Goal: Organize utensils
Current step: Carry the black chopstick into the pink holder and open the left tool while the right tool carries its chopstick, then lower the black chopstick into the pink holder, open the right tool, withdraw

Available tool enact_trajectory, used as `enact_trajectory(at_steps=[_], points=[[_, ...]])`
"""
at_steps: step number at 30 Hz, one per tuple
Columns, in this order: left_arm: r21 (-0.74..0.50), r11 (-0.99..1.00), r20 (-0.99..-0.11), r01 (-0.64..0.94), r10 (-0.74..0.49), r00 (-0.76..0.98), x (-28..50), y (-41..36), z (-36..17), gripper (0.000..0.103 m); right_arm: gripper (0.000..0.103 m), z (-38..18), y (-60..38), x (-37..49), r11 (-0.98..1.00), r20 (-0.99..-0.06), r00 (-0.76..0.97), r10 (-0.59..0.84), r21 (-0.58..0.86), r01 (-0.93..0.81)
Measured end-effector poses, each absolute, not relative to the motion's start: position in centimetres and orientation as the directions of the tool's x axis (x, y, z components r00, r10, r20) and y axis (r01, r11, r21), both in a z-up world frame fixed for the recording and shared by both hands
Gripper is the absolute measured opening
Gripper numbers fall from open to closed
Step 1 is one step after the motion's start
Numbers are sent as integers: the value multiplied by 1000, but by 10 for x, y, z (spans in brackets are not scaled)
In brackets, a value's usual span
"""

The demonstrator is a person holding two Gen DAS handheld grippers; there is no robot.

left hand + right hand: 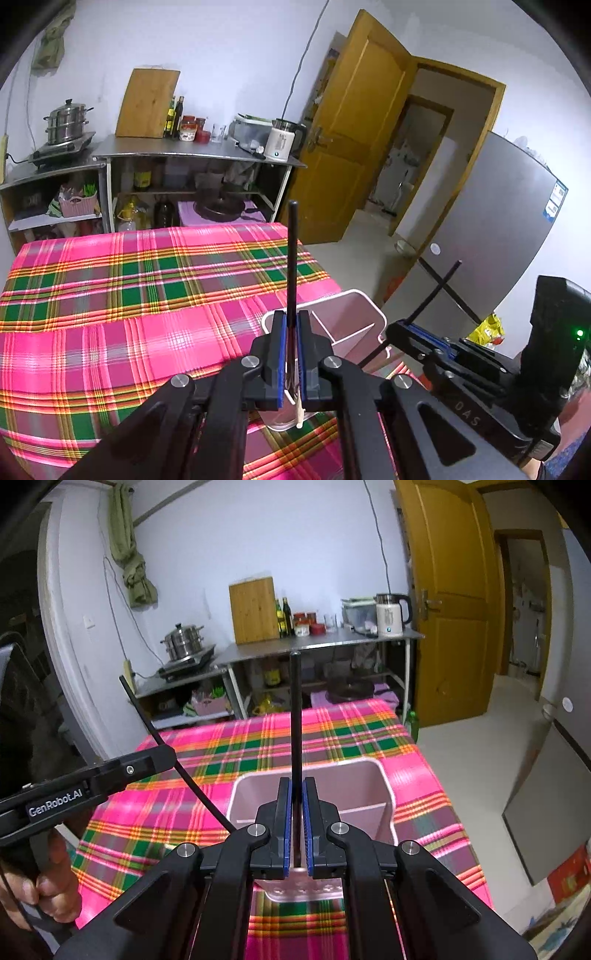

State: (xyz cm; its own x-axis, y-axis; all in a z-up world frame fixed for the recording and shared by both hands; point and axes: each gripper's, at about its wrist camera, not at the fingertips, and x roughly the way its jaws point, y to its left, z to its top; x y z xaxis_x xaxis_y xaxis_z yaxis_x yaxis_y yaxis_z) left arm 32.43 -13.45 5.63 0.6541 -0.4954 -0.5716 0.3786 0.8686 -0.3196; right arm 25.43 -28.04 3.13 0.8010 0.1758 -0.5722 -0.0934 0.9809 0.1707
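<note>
A pale pink divided utensil holder stands on the plaid tablecloth near the table's right edge; it also shows in the right wrist view. My left gripper is shut on a black chopstick that points up, its pale tip below the jaws over the holder. My right gripper is shut on another black chopstick, upright above the holder. The right gripper appears in the left wrist view, the left gripper in the right wrist view, each with its chopstick.
The table carries a pink, green and yellow plaid cloth. Behind it are metal shelves with a steamer pot, cutting board, bottles and kettle. A wooden door and a grey fridge stand to the right.
</note>
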Motion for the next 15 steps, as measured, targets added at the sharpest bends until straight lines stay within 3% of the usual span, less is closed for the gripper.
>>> enact_trajectory(at_steps=[6,15], points=[[-313,869,-574,383,-495,652,323,-134,50,6,6,17,-282,260,982,-613,771,173,169,-87],[-311,871,-550,381,-491,675,312,-122,61,8,14,25,-288,251,983,-584,796,162,166,-78]])
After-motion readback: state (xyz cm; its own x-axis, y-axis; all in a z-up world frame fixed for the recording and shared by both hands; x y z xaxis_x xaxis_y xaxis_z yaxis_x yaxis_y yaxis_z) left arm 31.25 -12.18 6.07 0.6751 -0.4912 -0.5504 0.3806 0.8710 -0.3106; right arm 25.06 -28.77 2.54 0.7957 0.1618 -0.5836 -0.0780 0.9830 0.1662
